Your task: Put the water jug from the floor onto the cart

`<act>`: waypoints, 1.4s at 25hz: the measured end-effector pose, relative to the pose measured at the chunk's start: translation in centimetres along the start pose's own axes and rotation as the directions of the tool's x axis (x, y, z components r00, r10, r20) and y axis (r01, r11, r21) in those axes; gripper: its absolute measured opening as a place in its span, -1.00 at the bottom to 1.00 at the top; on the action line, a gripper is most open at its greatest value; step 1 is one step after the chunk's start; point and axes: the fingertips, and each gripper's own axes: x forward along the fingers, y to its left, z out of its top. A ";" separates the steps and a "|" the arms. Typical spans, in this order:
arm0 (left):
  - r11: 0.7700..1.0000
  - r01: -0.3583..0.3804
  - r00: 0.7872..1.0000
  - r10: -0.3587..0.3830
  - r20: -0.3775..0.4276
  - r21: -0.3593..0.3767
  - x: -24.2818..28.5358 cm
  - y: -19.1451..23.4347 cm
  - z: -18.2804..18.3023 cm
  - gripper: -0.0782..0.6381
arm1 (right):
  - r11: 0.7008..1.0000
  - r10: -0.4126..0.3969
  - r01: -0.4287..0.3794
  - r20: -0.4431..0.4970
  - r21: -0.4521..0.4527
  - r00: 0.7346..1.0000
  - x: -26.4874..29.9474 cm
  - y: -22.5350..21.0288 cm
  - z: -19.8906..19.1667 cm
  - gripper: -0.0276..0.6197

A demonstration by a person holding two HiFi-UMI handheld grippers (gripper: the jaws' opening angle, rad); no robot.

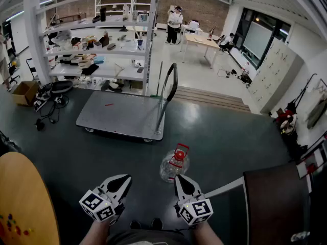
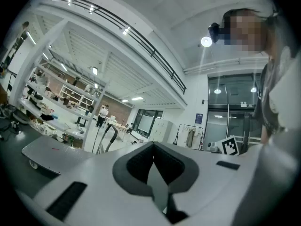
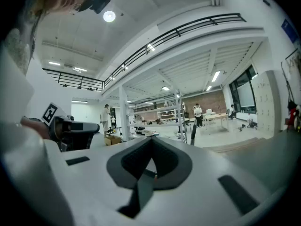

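Observation:
The water jug [image 1: 173, 166], clear with a red cap and handle, stands on the dark floor just ahead of my right gripper [image 1: 180, 180]. That gripper is shut and empty, a little short of the jug. My left gripper [image 1: 124, 180] is also shut and empty, to the left of the jug. The flat grey cart [image 1: 120, 115] with its black push handle [image 1: 171, 86] stands beyond the jug. In the left gripper view the jaws [image 2: 153, 163] meet, with the cart [image 2: 49, 153] far off. The right gripper view shows closed jaws [image 3: 151, 157]; the jug is hidden there.
A white shelf rack [image 1: 97, 45] full of items stands behind the cart. A round wooden table [image 1: 23, 203] is at lower left, a dark tabletop [image 1: 276, 203] at lower right. Cables [image 1: 48, 106] and a cardboard box [image 1: 24, 92] lie left. People [image 1: 174, 24] stand far back.

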 end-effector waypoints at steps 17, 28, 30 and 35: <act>0.998 -0.033 0.998 0.036 -0.054 0.062 -0.7 -0.2 -1.1 -0.76 | 1.000 -0.002 0.002 0.007 0.021 1.000 0.3 0.4 0.3 -0.95; 0.999 0.004 0.998 -0.001 -0.069 0.043 -1.4 0.2 -2.4 -0.76 | 0.999 -0.030 0.031 -0.010 0.035 0.999 1.1 1.1 -0.6 -0.95; 0.999 0.004 0.997 -0.002 -0.078 0.037 -1.6 0.7 -2.6 -0.76 | 0.996 -0.048 0.047 0.007 0.078 0.999 1.3 0.9 -0.6 -0.95; 1.000 0.010 0.996 -0.009 -0.092 0.016 -2.0 2.2 -3.4 -0.76 | 0.974 -0.133 0.122 0.047 0.191 0.990 0.9 -0.5 -1.0 -0.95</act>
